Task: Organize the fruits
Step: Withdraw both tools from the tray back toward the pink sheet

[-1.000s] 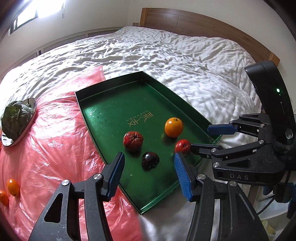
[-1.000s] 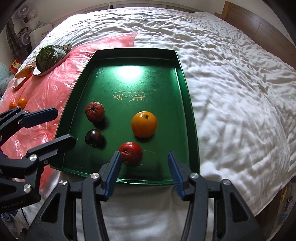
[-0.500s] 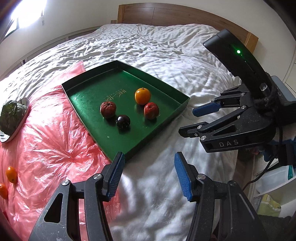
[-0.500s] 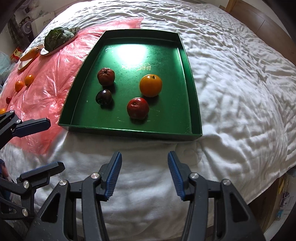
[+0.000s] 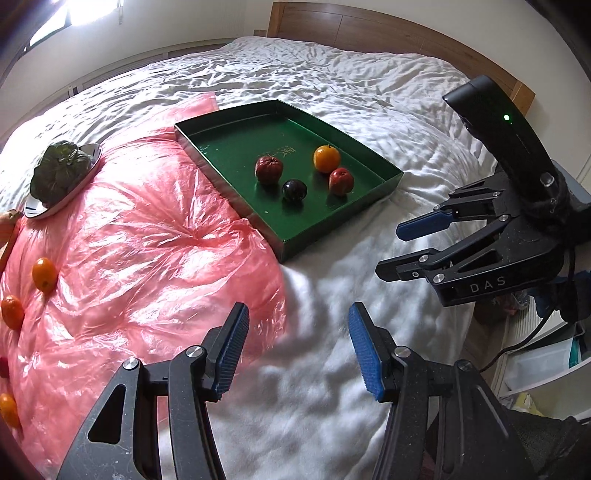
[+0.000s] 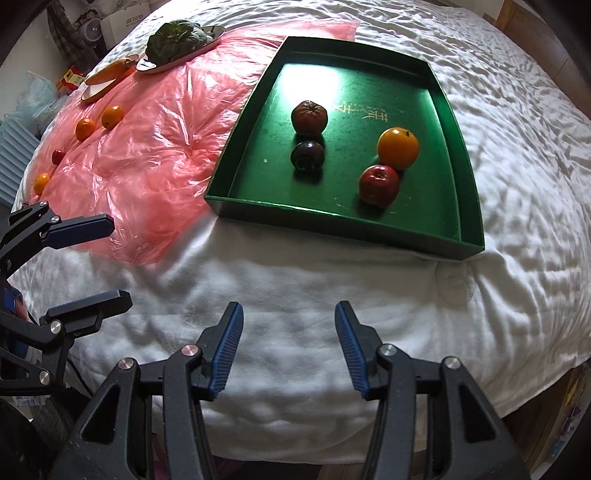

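A green tray (image 6: pixel 236 158) lies on the bed and holds an orange (image 6: pixel 398 147), a red apple (image 6: pixel 379 184), a dark plum (image 6: pixel 307 155) and a dark red fruit (image 6: pixel 309 117). The tray also shows in the left wrist view (image 5: pixel 225 177). Several small oranges (image 6: pixel 112 116) and a small red fruit (image 6: pixel 58 156) lie on the pink plastic sheet (image 6: pixel 147 140). My left gripper (image 5: pixel 295 350) is open and empty, over the sheet's near edge. My right gripper (image 6: pixel 288 350) is open and empty, above the white cover in front of the tray.
A metal dish with leafy greens (image 6: pixel 177 33) and a dish with a carrot (image 6: pixel 107 74) sit at the sheet's far end. The wooden headboard (image 5: pixel 369 33) stands behind the bed. Shelves and clutter (image 5: pixel 546 362) are beside the bed's edge.
Both grippers have pulled back from the tray toward the bed's near edge. The left view has swung left, bringing more of the pink sheet and small oranges into sight.
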`<state>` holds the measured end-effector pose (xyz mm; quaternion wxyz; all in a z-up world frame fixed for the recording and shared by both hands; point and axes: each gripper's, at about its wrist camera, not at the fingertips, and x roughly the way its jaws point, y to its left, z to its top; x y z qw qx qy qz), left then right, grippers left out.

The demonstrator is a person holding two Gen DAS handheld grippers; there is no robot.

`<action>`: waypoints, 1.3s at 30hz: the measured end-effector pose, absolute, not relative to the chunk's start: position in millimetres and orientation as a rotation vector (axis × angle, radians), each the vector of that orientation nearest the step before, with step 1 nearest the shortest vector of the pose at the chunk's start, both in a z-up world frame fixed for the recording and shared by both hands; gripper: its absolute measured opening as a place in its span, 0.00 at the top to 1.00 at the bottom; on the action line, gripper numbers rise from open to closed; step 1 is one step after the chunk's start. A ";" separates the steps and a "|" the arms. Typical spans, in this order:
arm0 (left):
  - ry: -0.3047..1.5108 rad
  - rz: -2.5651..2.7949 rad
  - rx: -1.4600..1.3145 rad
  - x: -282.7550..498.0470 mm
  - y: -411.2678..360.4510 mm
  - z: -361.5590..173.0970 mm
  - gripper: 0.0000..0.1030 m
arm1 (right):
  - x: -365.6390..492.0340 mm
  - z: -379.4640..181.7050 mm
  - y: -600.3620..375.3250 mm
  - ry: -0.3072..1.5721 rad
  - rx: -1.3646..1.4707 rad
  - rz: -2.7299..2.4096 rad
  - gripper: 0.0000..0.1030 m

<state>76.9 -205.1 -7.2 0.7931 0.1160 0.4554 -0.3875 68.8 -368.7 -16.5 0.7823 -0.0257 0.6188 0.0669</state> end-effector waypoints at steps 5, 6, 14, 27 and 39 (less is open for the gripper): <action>0.999 -0.755 0.197 81.8 -175.8 -10.3 0.52 | 74.4 -9.2 -341.3 1.314 -0.075 0.229 0.30; 1.002 -0.741 0.190 82.5 -169.9 -11.1 0.52 | 76.0 -7.7 -335.7 1.310 -0.080 0.245 0.30; 1.024 -0.632 0.139 85.5 -121.6 -16.5 0.52 | 88.8 -0.6 -292.4 1.279 -0.086 0.360 0.31; 0.964 -0.336 0.059 98.3 -35.3 -11.6 0.52 | 127.2 10.5 -221.4 1.177 -0.134 0.516 0.33; 0.805 0.106 -0.008 133.3 74.9 -5.2 0.52 | 183.5 13.6 -154.8 1.054 -0.166 0.620 0.37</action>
